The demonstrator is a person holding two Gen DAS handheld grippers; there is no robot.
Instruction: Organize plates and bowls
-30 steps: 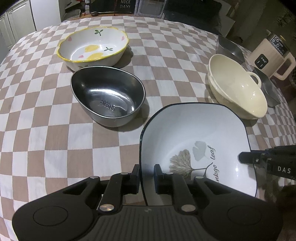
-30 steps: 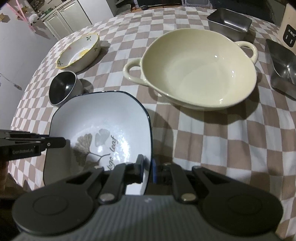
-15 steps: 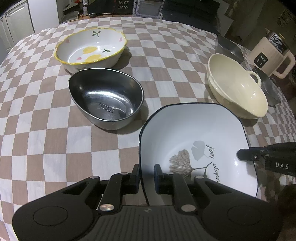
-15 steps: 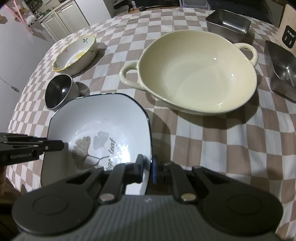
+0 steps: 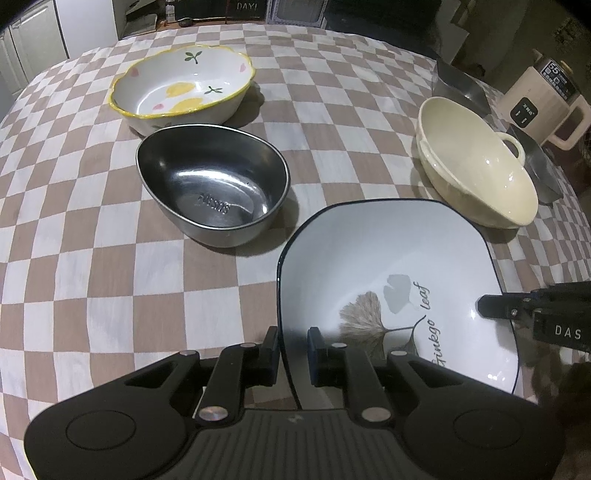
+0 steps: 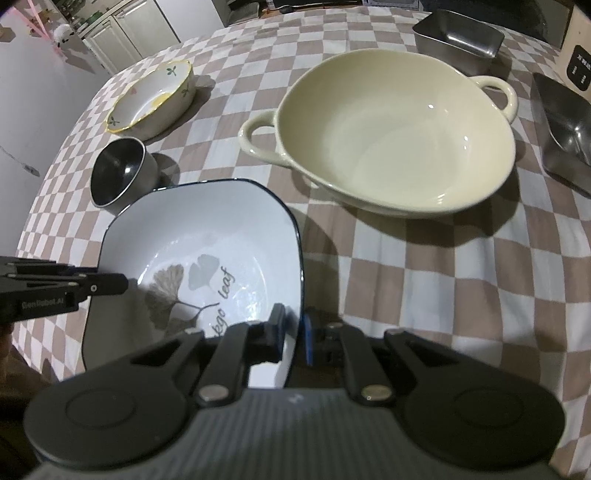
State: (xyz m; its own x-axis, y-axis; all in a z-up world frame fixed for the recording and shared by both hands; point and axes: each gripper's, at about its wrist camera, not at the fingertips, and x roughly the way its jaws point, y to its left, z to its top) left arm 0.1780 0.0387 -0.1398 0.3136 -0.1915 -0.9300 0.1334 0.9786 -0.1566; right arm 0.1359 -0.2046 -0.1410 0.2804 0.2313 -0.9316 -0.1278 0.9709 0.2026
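Both grippers hold the white square ginkgo-leaf plate [image 5: 388, 266] by opposite rims, lifted above the checkered table. My left gripper [image 5: 293, 349] is shut on its left rim; my right gripper [image 6: 293, 332] is shut on its right rim. The plate also shows in the right wrist view [image 6: 207, 236]. A steel oval bowl [image 5: 212, 181] lies ahead left, the yellow-rimmed floral bowl [image 5: 184, 86] behind it. The cream two-handled bowl [image 6: 395, 133] sits ahead right, also in the left wrist view [image 5: 476, 162].
Two steel rectangular containers [image 6: 458, 35] [image 6: 561, 125] stand at the far right near a beige appliance [image 5: 543, 99]. White cabinets [image 6: 122, 37] stand beyond the table. The checkered tablecloth [image 5: 92, 258] covers the whole table.
Both grippers with the plate have shifted slightly forward and the plate looks a bit higher; the bowls on the table have not moved.
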